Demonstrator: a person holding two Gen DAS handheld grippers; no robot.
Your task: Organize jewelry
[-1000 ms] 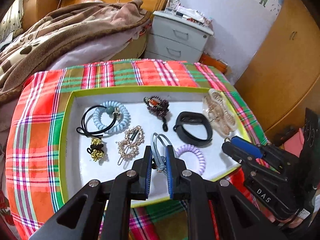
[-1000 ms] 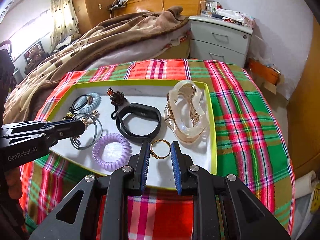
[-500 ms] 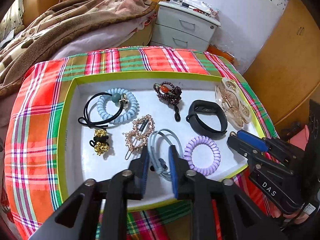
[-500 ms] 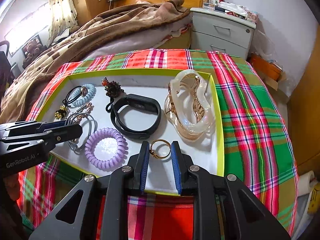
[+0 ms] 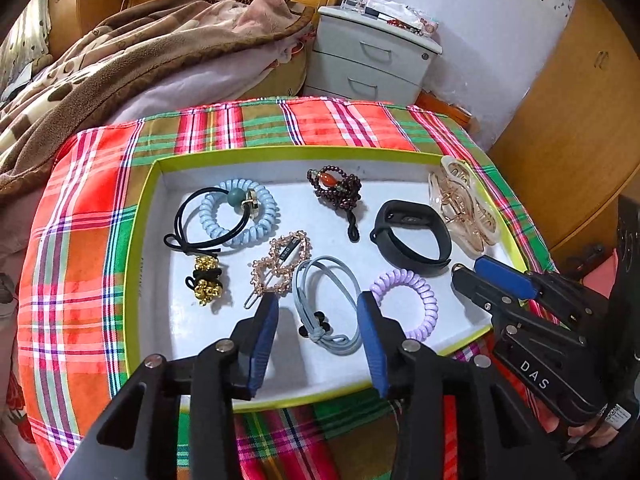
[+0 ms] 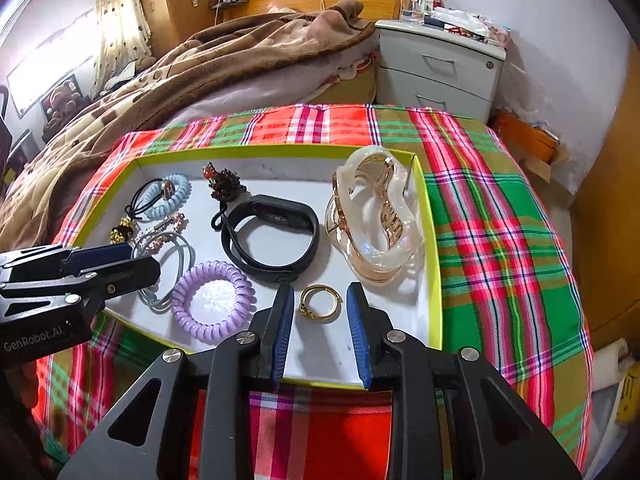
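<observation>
A white tray with a green rim (image 5: 138,240) (image 6: 434,280) lies on the plaid cloth and holds the jewelry. My left gripper (image 5: 318,300) is open above the tray's front, its fingers either side of a grey hair tie (image 5: 328,300) lying on the tray floor. My right gripper (image 6: 320,290) is open, its fingers either side of a gold ring (image 6: 320,301) that lies flat. Also in the tray are a purple coil tie (image 5: 406,300) (image 6: 212,300), a black wristband (image 5: 412,238) (image 6: 276,236), a clear hair claw (image 5: 464,208) (image 6: 376,224), a bead bracelet (image 5: 336,188) and a gold hair clip (image 5: 280,264).
A blue coil tie with a black elastic (image 5: 236,212) and a gold-bead tie (image 5: 204,280) lie at the tray's left. A bed with a brown blanket (image 5: 120,60) and a grey nightstand (image 5: 372,60) stand behind. A wooden wardrobe (image 5: 580,100) is at the right.
My left gripper has opened and let go of the grey hair tie, which now lies on the tray. My right gripper has opened wider around the gold ring.
</observation>
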